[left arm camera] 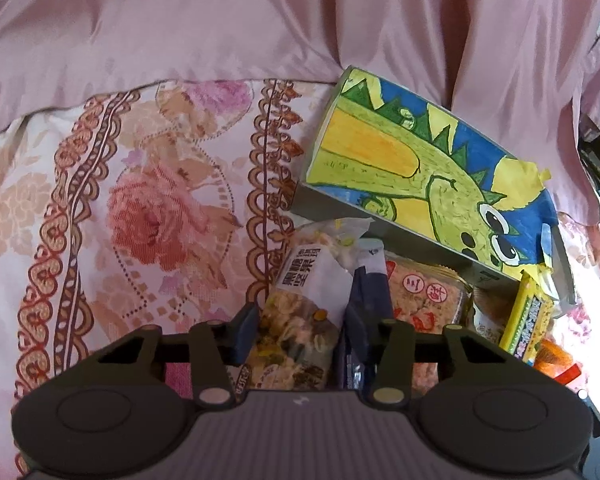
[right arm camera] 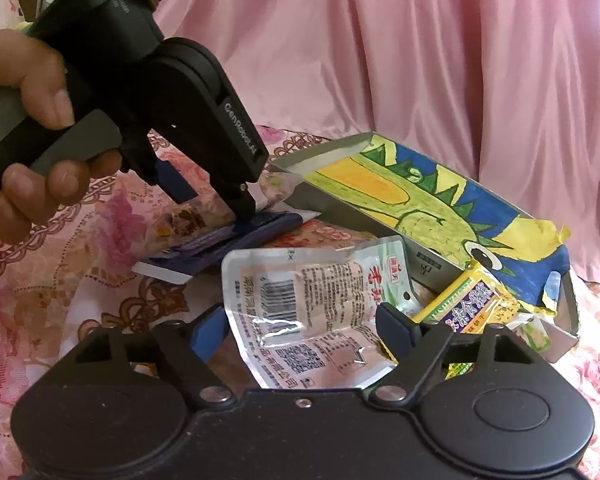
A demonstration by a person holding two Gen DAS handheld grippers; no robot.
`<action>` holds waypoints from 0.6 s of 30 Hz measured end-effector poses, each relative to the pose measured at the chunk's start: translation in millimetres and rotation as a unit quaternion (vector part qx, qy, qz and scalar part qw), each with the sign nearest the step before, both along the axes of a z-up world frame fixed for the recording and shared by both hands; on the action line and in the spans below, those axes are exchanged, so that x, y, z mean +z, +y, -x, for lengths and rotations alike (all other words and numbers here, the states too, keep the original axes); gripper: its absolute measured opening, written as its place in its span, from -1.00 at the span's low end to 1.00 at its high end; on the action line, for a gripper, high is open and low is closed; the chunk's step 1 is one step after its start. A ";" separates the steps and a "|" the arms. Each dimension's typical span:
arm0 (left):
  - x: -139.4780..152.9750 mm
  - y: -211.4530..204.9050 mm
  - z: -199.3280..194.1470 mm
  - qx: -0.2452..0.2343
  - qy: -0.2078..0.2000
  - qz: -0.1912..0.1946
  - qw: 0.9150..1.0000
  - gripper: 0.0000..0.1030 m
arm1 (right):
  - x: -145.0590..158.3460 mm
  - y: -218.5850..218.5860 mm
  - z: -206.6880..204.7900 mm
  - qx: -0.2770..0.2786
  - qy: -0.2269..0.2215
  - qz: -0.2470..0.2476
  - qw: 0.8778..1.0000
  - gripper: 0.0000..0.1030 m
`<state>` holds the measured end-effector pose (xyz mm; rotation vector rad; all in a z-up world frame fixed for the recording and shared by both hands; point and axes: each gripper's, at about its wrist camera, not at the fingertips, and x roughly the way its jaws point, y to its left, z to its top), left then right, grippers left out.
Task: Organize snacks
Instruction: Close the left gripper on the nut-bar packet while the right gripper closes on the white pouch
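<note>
Mid-pickup: left tool pinching nut bag, right tool spread around silver pouch, box at one o'clock awaiting both.

Five snack packets in view — one dinosaur-drawn box, two claws, one hand.
</note>
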<state>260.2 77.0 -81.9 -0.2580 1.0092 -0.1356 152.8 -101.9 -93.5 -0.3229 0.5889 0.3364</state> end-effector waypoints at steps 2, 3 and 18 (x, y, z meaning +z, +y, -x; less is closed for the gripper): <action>1.1 1.6 1.4 0.002 0.017 0.004 1.000 0.00 | 1.2 0.7 0.7 0.002 -0.005 0.005 1.000 0.51; 1.9 2.5 2.6 0.002 0.021 0.007 1.000 0.00 | 1.5 1.5 1.3 0.003 -0.007 0.010 1.000 0.51; -2.0 8.6 3.0 0.009 0.045 0.038 0.998 -0.02 | -1.5 14.0 5.0 0.013 -0.012 0.042 0.999 0.01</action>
